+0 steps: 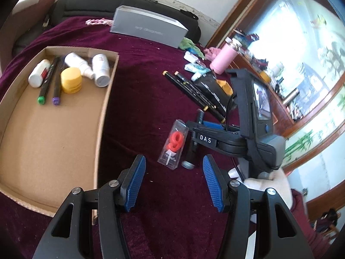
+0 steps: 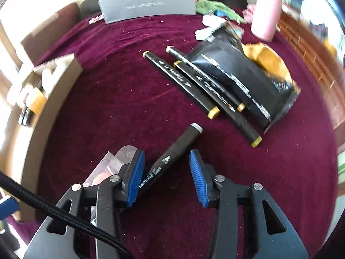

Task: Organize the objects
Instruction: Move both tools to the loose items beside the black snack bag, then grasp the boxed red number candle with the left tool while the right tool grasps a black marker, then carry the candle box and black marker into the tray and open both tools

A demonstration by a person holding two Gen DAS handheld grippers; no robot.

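Blue-padded right gripper, low in frame, straddles a black marker half-open without clamping it; left gripper hangs half-open, empty.

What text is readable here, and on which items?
"DAS": label on the black right gripper body.
"9": red number candle in its clear packet.
"...ong Jian Rui" and "MARKER", partly readable: black grey-capped marker.
Grey box lettering, yellow jar label: too blurred.

Plush maroon cloth — matt cardboard tray, glossy black pouch
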